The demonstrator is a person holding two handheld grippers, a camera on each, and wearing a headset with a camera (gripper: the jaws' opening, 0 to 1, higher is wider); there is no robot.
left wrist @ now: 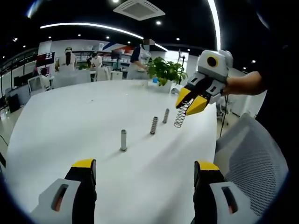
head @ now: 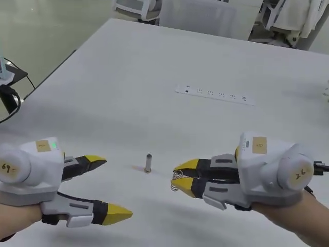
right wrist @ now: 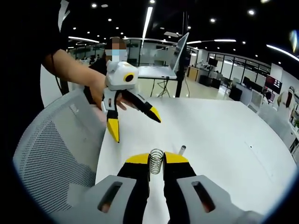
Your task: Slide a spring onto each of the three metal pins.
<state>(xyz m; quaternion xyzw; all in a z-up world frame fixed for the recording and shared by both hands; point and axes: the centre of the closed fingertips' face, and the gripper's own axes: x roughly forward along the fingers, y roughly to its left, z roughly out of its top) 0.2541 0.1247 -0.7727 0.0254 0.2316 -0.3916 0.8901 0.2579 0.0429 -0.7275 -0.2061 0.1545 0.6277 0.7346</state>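
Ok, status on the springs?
Left tongs open, empty. Right tongs shut on spring, near bare pin. Middle pin and far pin look sprung. Nothing between spring and bare pin.

Left gripper (head: 110, 186): sat at 8 o'clock in the head view, jaws spread wide, pointing toward 3 o'clock.
Right gripper (head: 180, 180): sat at 4 o'clock, pointing toward 9 o'clock, jaws pinched on a spring (head: 175, 183).

Open-plan office: mesh chair (right wrist: 51, 149), ceiling lights (right wrist: 148, 18).
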